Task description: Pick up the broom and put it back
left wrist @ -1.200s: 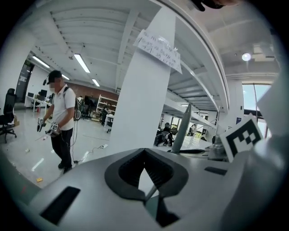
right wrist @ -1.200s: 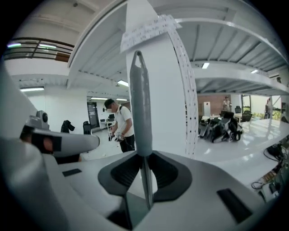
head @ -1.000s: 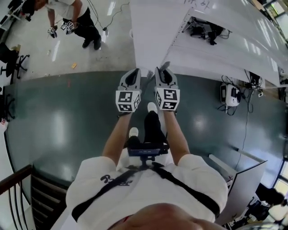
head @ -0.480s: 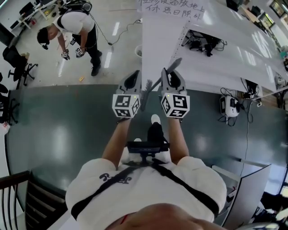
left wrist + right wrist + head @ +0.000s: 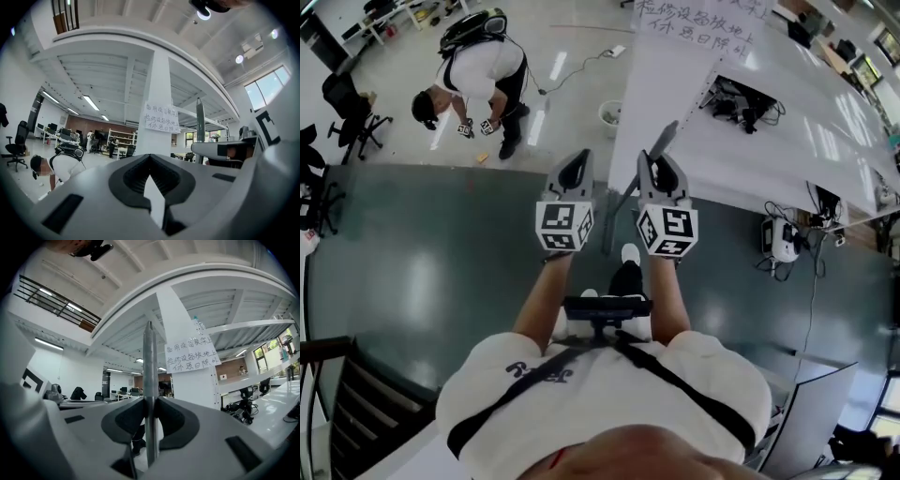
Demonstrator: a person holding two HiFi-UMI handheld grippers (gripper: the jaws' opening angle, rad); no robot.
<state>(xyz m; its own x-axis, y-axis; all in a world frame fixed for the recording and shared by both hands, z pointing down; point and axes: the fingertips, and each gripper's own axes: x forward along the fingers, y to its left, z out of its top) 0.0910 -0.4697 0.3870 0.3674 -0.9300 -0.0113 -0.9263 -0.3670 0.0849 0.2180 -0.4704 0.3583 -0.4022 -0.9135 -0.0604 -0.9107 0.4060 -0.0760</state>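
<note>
Right gripper view: my right gripper (image 5: 150,401) clamping broom handle (image 5: 149,357), upright, just before white pillar (image 5: 192,385). My left gripper (image 5: 150,161) closed, empty, facing pillar. I'm judging: carrying handle vertical, gripping firmly, steering clear of pillar.

A white paper sign (image 5: 698,26) taped to the white pillar (image 5: 652,103) carries three lines of handwritten Chinese in dark ink. It shows best in the two gripper views (image 5: 161,118) (image 5: 192,355). The top line begins 备用设备, and its last characters are unclear. The middle line ends 设备放地上, and its first character cannot be told. The bottom line reads 休息日除外.

The left cube (image 5: 563,228) and the right cube (image 5: 667,232) bear black-and-white square markers, which are patterns and not letters.

A dark print on the chest of the white shirt (image 5: 540,372) is too warped to read. A small white plate on the far brown wall (image 5: 224,377) is too small to read.
</note>
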